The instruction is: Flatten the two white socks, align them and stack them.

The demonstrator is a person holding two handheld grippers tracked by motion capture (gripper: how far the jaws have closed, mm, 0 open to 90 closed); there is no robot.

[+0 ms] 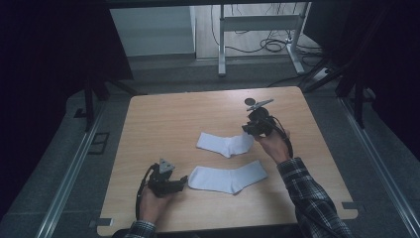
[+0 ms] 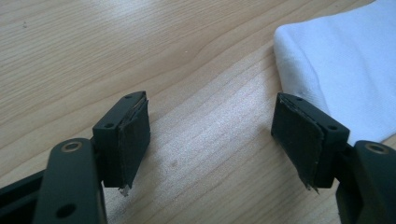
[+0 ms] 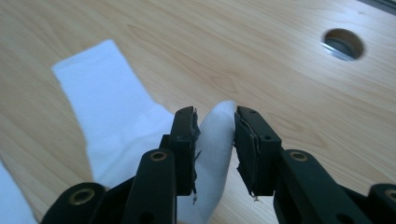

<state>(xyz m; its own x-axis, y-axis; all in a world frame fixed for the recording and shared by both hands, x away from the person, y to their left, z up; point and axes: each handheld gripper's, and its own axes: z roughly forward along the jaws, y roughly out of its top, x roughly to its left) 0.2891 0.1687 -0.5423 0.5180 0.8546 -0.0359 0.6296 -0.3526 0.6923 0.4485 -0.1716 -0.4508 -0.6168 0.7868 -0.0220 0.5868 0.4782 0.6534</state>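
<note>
1. Two white socks lie on the wooden surface [image 1: 148,129] in the high view. The far sock [image 1: 225,144] lies near the middle; the near sock [image 1: 228,178] lies closer to the person, apart from the first.
2. High view, continued: the right claw [image 1: 249,130] sits at the right-hand end of the far sock, held by the right hand [image 1: 273,145]. The left claw [image 1: 184,181] sits just beside the left-hand end of the near sock, held by the left hand [image 1: 151,198]. A round hole [image 1: 249,102] is cut in the surface beyond the right claw.
3. Left gripper view: the left claw [image 2: 219,135] is open, jaws set wide, with bare wood between them. The near sock [image 2: 345,65] lies at upper right; its edge passes just behind the right-hand pad.
4. Right gripper view: the right claw [image 3: 215,140] has its jaws slightly parted around the toe end of the far sock [image 3: 112,112]. The fabric stands up between the pads. The left-hand pad lies against it; the right-hand pad shows a narrow gap, so the claw is open, not gripping.
</note>
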